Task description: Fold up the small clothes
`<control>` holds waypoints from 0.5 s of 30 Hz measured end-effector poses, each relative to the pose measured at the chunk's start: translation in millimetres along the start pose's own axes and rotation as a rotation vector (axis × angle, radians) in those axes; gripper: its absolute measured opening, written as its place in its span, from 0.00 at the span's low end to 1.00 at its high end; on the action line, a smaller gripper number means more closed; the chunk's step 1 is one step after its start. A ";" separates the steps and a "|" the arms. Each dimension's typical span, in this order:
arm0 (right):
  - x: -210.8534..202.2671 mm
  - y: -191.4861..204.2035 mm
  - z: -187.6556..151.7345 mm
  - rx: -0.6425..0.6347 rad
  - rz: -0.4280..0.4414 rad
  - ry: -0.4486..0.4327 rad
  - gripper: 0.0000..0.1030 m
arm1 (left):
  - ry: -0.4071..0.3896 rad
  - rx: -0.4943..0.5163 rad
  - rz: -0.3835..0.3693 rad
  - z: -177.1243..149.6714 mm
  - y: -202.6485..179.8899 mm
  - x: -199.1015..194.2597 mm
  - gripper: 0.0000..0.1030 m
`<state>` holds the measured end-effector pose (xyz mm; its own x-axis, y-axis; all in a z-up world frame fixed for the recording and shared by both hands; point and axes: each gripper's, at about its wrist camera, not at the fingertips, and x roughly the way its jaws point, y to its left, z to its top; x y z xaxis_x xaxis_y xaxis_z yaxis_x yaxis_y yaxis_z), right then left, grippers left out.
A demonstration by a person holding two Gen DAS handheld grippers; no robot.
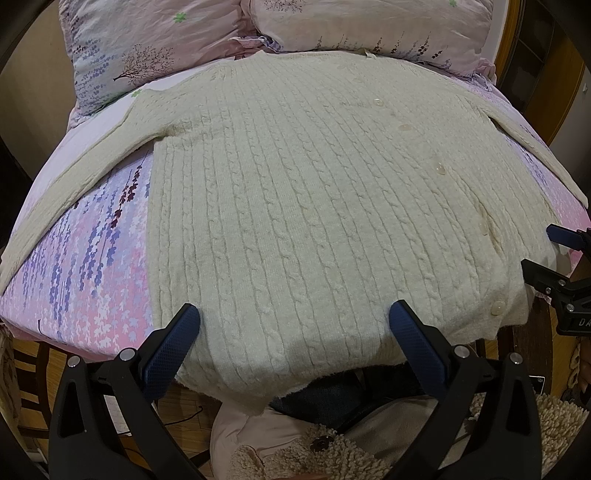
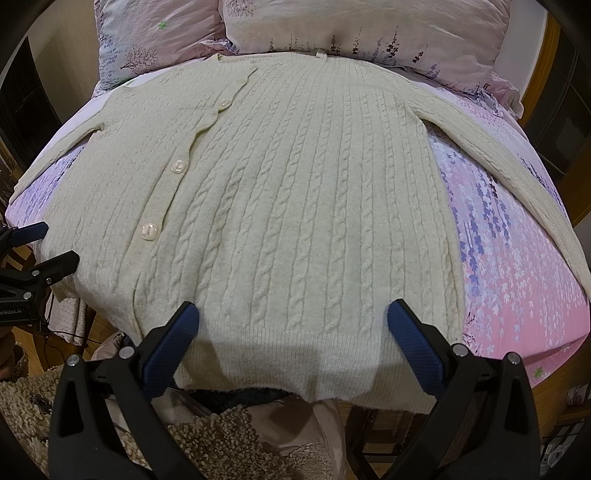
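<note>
A cream cable-knit cardigan (image 1: 295,192) lies flat and buttoned on the bed, front up, both sleeves spread outward; its hem hangs over the near edge. My left gripper (image 1: 293,314) hovers open over the hem's left half, blue pads wide apart and nothing between them. In the right wrist view the same cardigan (image 2: 295,206) fills the frame, and my right gripper (image 2: 293,314) stands open over the hem's right half. Each gripper shows at the edge of the other's view: the right gripper (image 1: 543,247) and the left gripper (image 2: 55,240), both with fingers apart.
A pink and purple floral sheet (image 1: 92,266) covers the bed, with two matching pillows (image 2: 354,29) at the head. A wooden bed frame (image 2: 546,74) runs along the right. Below the near edge are a person's fleece jacket (image 2: 221,443) and wooden floor.
</note>
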<state>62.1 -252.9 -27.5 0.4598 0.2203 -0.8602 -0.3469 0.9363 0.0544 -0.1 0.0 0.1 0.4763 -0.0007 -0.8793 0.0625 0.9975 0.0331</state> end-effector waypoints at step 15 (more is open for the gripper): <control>-0.3 0.8 0.8 0.000 0.000 0.007 0.98 | 0.000 0.000 0.000 0.0 0.0 0.0 0.99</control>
<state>62.4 -251.9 -26.7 0.4539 0.2182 -0.8639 -0.3464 0.9365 0.0545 0.0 0.0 0.1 0.4763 -0.0007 -0.8793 0.0626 0.9975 0.0331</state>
